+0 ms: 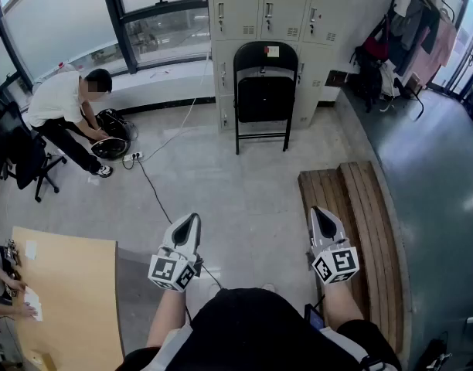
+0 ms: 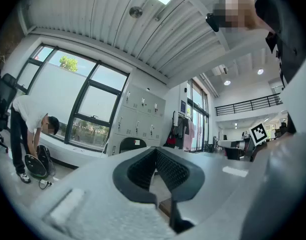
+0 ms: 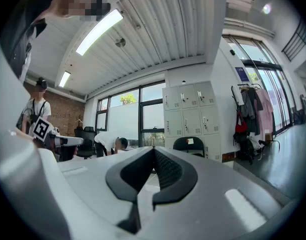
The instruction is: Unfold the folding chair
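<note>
The left gripper [image 1: 195, 218] and the right gripper [image 1: 318, 210] are held side by side at waist height, level and aimed across the room, each with its jaws pressed together on nothing. In both gripper views the ribbed black pads meet at the tips with no gap and no object between them.

Ahead of both grippers, well apart from them across open pale floor, stands the black folding chair [image 1: 265, 97]. It is folded, its seat flat up against the backrest, upright on its legs against a bank of grey lockers [image 1: 263, 10]. A small pale label sits at the top of its backrest.

To the right of the right gripper, a curved wooden slatted bench [image 1: 366, 222] runs along the edge of the darker floor. Beyond it, clothes [image 1: 418, 29] hang near the far right corner. To the left of the left gripper lies the corner of a light wooden table [image 1: 70, 292]. Further off on the left, a person [image 1: 62, 107] in a white top bends over a round black object near the window [image 1: 155, 14], beside a black office chair [image 1: 20, 157]. A dark cable [image 1: 155, 195] trails across the floor from that spot toward the grippers.
</note>
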`<action>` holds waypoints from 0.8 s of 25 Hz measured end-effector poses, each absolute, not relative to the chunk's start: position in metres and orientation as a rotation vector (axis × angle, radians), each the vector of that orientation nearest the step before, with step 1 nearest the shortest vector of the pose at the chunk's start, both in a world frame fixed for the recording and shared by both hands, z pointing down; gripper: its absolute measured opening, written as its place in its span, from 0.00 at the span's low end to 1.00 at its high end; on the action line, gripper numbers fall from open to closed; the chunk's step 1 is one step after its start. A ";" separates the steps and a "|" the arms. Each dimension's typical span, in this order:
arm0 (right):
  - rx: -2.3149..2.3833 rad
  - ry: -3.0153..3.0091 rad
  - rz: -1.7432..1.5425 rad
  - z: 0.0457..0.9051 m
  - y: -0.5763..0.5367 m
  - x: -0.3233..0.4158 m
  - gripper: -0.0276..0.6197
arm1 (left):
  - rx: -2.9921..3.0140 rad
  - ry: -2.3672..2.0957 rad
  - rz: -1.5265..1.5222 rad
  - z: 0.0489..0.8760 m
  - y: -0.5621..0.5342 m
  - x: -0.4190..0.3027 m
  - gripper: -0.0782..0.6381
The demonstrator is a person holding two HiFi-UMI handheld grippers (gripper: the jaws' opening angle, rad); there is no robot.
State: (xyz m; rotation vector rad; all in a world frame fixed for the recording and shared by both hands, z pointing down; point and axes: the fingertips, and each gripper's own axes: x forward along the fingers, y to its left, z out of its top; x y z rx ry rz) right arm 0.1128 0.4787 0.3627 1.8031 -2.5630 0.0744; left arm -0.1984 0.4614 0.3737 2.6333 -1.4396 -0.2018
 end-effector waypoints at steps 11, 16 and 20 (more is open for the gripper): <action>1.812 -2.604 0.111 0.359 0.469 0.101 0.05 | 2.606 -1.439 -0.207 0.375 0.461 -0.204 0.11; 1.784 -2.612 0.107 0.361 0.465 0.087 0.05 | 2.598 -1.452 -0.222 0.380 0.460 -0.217 0.11; 1.765 -2.609 0.094 0.359 0.458 0.073 0.05 | 2.605 -1.456 -0.243 0.380 0.456 -0.228 0.11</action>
